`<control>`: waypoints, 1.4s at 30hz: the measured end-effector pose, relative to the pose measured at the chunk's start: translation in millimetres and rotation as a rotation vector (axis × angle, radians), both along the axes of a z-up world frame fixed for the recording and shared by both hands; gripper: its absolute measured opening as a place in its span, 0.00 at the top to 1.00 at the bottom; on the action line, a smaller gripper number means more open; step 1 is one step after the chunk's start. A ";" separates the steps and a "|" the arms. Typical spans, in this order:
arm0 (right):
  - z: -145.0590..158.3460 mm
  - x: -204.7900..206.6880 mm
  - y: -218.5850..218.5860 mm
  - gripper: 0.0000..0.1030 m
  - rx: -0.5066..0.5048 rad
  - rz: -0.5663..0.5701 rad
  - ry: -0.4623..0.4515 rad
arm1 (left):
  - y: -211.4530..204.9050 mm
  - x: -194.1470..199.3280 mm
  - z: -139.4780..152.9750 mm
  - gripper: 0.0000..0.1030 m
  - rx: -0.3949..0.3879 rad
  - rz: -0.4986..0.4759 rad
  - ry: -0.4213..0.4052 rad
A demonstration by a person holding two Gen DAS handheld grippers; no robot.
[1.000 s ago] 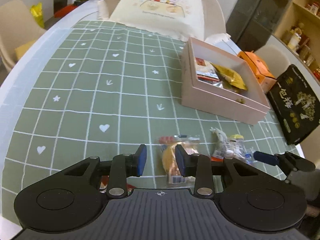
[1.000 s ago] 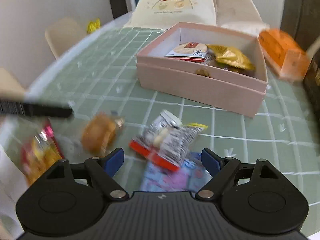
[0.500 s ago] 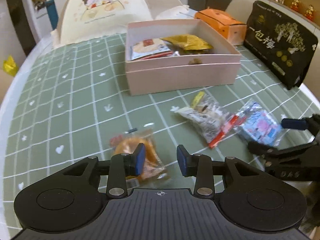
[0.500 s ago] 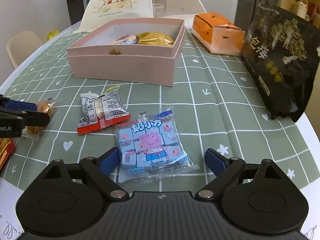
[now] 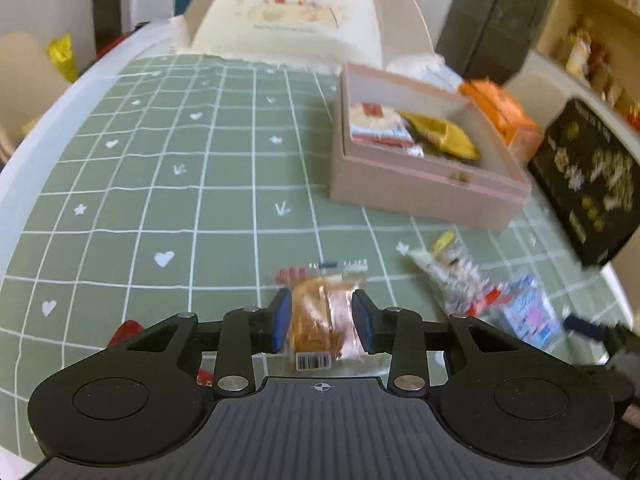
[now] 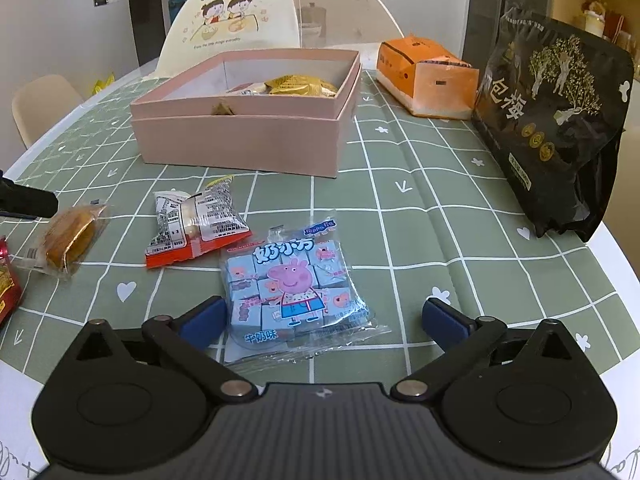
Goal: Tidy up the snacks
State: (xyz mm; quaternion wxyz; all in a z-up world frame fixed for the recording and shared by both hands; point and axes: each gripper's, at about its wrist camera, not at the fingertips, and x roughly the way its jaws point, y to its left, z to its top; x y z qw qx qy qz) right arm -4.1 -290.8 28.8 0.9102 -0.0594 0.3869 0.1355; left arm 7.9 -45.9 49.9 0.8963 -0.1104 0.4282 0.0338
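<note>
An open pink box (image 6: 248,136) with snacks inside stands on the green checked cloth; it also shows in the left wrist view (image 5: 424,188). My left gripper (image 5: 322,322) straddles a clear-wrapped orange pastry (image 5: 320,316), its pads beside the wrapper with small gaps; the pastry also shows in the right wrist view (image 6: 70,236). My right gripper (image 6: 322,320) is wide open around a blue Peppa Pig packet (image 6: 292,288) lying flat. A white-and-red snack pack (image 6: 196,224) lies between the two.
A black standing pouch (image 6: 548,120) is at the right, an orange carton (image 6: 428,76) behind it, and a food cover dome (image 6: 256,20) at the back. A red packet (image 6: 6,284) lies at the left table edge. The table's near edge is close.
My left gripper has swung and come over the orange pastry, which now sits between its pads. My right gripper has edged closer to the blue packet and stays open.
</note>
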 end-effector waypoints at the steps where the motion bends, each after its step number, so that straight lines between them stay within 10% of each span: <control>1: -0.3 -0.7 -0.1 0.00 0.002 -0.001 -0.006 | -5.0 2.6 -2.1 0.63 0.023 -0.024 0.011; 6: -0.5 -1.1 -0.1 0.00 0.003 -0.001 -0.012 | -33.2 14.0 -8.5 0.48 0.138 -0.149 0.017; 10: -0.6 -0.8 0.0 0.00 0.003 0.002 -0.009 | -47.6 20.9 -15.7 0.14 0.150 -0.269 0.007; 18: 0.8 -1.3 -0.5 0.00 0.003 0.006 0.005 | -8.8 5.2 -8.9 0.22 0.086 -0.087 -0.003; 35: 44.9 36.8 46.7 0.10 0.038 0.191 0.051 | -2.7 -5.2 -17.6 0.41 -0.056 -0.127 0.062; 42: 23.1 52.9 91.1 0.36 -0.012 0.305 0.142 | -4.4 -15.5 -7.4 0.41 -0.064 -0.123 0.066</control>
